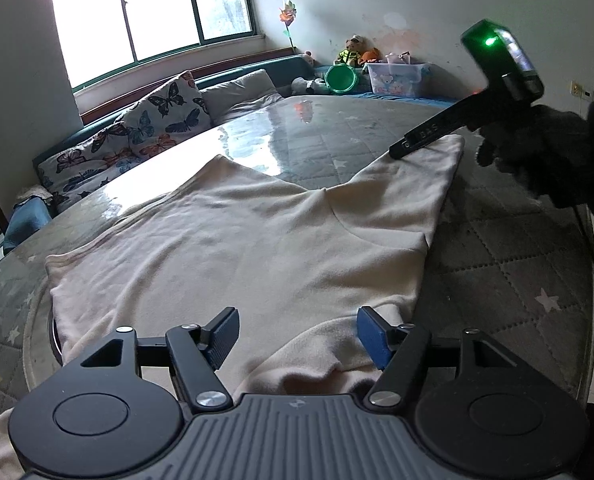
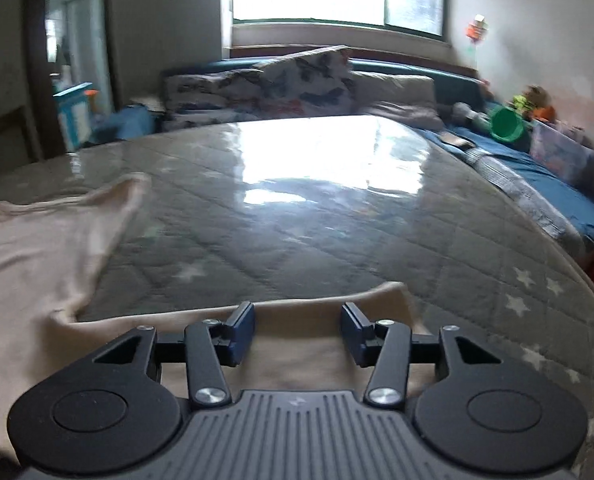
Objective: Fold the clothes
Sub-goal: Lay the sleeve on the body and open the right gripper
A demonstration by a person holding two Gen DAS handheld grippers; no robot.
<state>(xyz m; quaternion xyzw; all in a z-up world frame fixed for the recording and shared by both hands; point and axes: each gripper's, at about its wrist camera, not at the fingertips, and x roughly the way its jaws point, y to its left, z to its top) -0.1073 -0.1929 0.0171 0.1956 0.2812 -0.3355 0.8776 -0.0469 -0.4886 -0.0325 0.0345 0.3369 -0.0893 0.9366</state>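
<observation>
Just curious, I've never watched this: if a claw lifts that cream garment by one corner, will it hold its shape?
Probably not. The cream garment lies flat with soft wrinkles, so it likely droops. It looks thin, so probably light. On the glossy table cover it may slide.

Cream garment (image 1: 233, 248) lies spread flat on quilted table (image 1: 497, 264).

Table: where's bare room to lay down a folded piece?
Free: the glossy quilted table beyond and right of the cream garment, up to the butterfly cushions. Crowded: near edge, where the garment lies under both open grippers.
</observation>
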